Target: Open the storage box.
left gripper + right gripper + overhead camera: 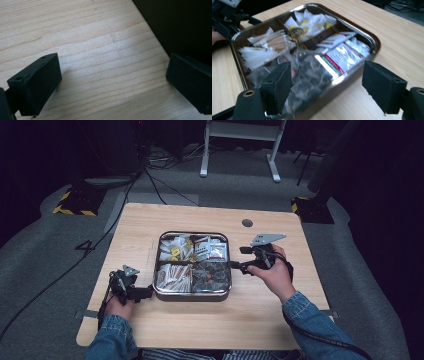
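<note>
My right gripper (pixel 325 85) hangs wide and empty over the tray's (pixel 192 295) dark crinkly packets (pixel 312 75). They look light, slippery and crushable, so I'd pinch one by its edge. The left gripper (pixel 112 82) rests open on the table (pixel 100 50).

My table (pixel 210 320) is a light wood-grain top with rounded corners, standing on grey carpet, with a small dark round hole (pixel 247 223) near its far edge. Near the middle of it sits a square metal tray (pixel 193 295) with a shiny rim, split into four compartments that hold packets: white and yellow ones in the far left, red-and-white ones in the far right, pale sticks in the near left and dark clear-wrapped ones in the near right. My left gripper (pixel 145 292) rests low on the wood just beside the tray's near left corner.
</note>
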The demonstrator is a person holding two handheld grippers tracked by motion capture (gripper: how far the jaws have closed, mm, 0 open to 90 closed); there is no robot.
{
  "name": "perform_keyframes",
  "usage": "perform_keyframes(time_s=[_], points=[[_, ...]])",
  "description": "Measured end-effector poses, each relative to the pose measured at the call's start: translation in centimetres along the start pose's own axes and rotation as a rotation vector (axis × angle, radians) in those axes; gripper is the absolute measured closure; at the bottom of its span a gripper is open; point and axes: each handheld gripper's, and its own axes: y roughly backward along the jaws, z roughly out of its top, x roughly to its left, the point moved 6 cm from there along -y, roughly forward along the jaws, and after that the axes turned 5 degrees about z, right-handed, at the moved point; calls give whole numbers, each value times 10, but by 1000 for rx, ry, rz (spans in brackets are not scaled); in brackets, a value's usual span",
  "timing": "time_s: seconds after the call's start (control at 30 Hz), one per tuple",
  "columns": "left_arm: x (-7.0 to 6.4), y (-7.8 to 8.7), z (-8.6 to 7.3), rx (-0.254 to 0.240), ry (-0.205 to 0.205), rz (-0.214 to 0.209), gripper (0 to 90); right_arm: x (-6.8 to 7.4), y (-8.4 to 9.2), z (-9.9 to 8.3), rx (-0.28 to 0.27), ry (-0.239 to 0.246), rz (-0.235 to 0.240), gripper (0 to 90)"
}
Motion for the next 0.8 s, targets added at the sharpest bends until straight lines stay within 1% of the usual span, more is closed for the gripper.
perform_keyframes(time_s=[0.03,0.07,0.13,0.2,0.27,0.3,0.37,0.43,0.5,0.53,0.57,0.6,0.63,0.67,0.8], points=[[-1,0,0,1,6,1,0,2,-8,6,2,-6,16,238],[-1,0,0,3,8,7,0,2,-8,6,2,-6,16,238],[-1,0,0,4,8,7,0,5,-15,11,10,-5,23,239],[-1,0,0,4,8,7,0,7,-21,15,7,11,15,239],[-1,0,0,4,8,7,0,10,-28,19,12,20,19,247],[-1,0,1,2,10,7,0,12,-34,22,10,35,13,251],[-1,0,0,2,11,7,0,12,-37,22,13,38,11,251],[-1,0,1,2,11,7,0,14,-43,24,17,40,15,251],[-1,-1,1,1,10,6,0,17,-52,26,26,40,30,263],[-1,-1,1,1,10,6,0,17,-52,26,26,40,30,263],[0,-1,1,1,8,8,0,18,-58,26,36,33,45,263],[0,-1,1,1,8,8,0,18,-58,26,36,33,45,263],[0,-1,1,1,8,8,0,19,-66,26,42,23,64,263],[0,-1,1,1,8,8,0,19,-66,26,42,23,64,263],[0,-1,1,0,10,9,0,22,-83,24,69,36,76,263]])
